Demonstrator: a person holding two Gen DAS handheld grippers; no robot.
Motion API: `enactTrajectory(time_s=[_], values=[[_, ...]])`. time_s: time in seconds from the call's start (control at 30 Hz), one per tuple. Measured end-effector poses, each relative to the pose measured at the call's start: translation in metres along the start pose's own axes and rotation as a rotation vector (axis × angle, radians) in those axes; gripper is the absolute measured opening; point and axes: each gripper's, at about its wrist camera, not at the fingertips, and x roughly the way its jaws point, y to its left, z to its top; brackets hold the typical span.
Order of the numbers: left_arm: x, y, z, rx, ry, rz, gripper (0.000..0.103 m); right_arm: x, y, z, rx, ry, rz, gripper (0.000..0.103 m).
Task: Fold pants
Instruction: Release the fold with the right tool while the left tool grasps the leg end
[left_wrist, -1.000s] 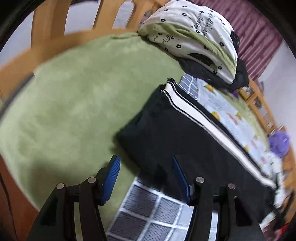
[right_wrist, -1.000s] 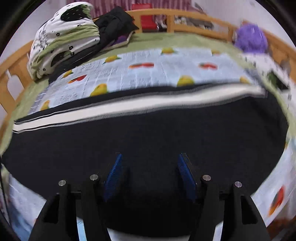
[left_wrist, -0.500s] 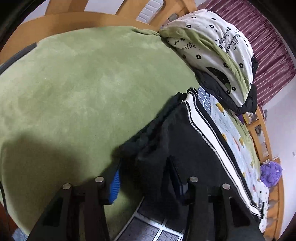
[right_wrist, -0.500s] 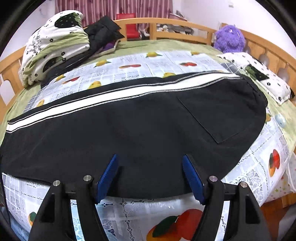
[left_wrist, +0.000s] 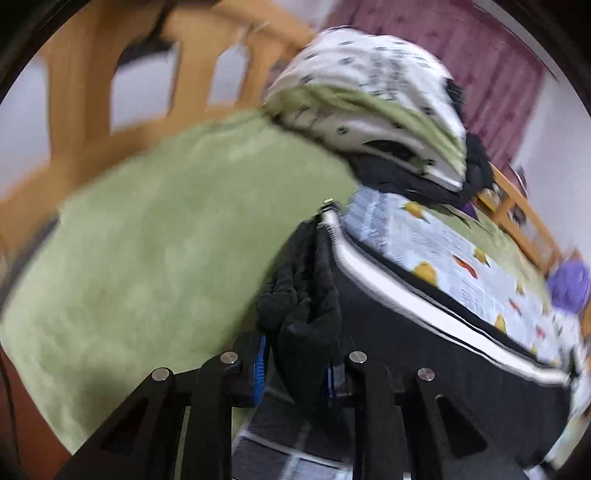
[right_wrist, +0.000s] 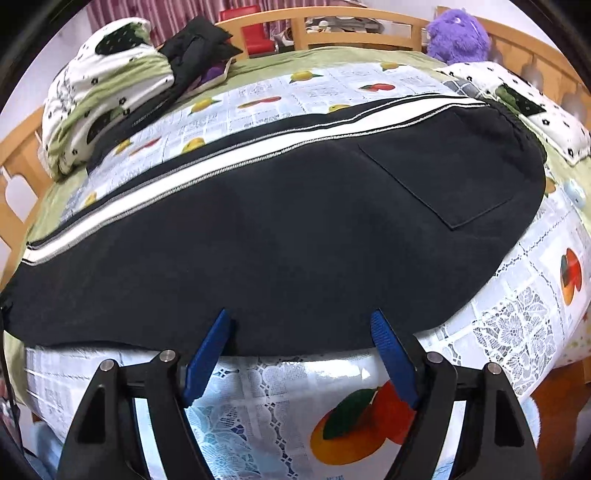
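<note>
Black pants (right_wrist: 280, 229) with a white side stripe lie folded lengthwise across the fruit-print cloth (right_wrist: 347, 410) on the bed. A back pocket shows at the right end. My right gripper (right_wrist: 301, 336) is open and empty, fingers at the pants' near edge. In the left wrist view my left gripper (left_wrist: 295, 365) is shut on the bunched leg end of the pants (left_wrist: 303, 314) and holds it lifted off the green blanket (left_wrist: 147, 251). The striped edge runs away to the right.
A folded white and green quilt (right_wrist: 99, 96) and a dark jacket (right_wrist: 195, 48) sit at the far left of the bed. A purple plush toy (right_wrist: 458, 33) and a spotted pillow (right_wrist: 517, 103) lie at the right. A wooden bed rail (left_wrist: 74, 110) surrounds the mattress.
My left gripper went from open over the leg end to shut on it and has raised the cloth. My right gripper drew back from over the pants to their near edge.
</note>
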Motion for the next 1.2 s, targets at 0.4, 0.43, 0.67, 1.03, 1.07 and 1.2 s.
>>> enactTrajectory(time_s=[0.4,0.43,0.67,1.03,1.07,1.2], values=[[-0.058,-0.14,0.004,0.281,-0.093,-0.096,0.019,-0.032,-0.03,0.018,-0.037,-0.116,-0.027,0.078],[-0.062,-0.155,0.0,0.305,-0.096,-0.109,0.019,-0.034,-0.035,0.019,-0.042,-0.124,-0.023,0.078],[-0.071,-0.267,-0.051,0.502,-0.06,-0.242,0.018,-0.033,-0.072,0.019,-0.034,-0.136,0.003,0.078],[-0.031,-0.359,-0.148,0.629,0.126,-0.385,0.018,-0.017,-0.091,-0.004,-0.088,-0.088,-0.009,0.078],[-0.03,-0.363,-0.154,0.648,0.148,-0.393,0.018,-0.015,-0.09,-0.005,-0.095,-0.082,-0.011,0.078],[-0.029,-0.357,-0.168,0.711,0.215,-0.402,0.026,-0.009,-0.086,-0.007,-0.098,-0.062,0.0,0.078]])
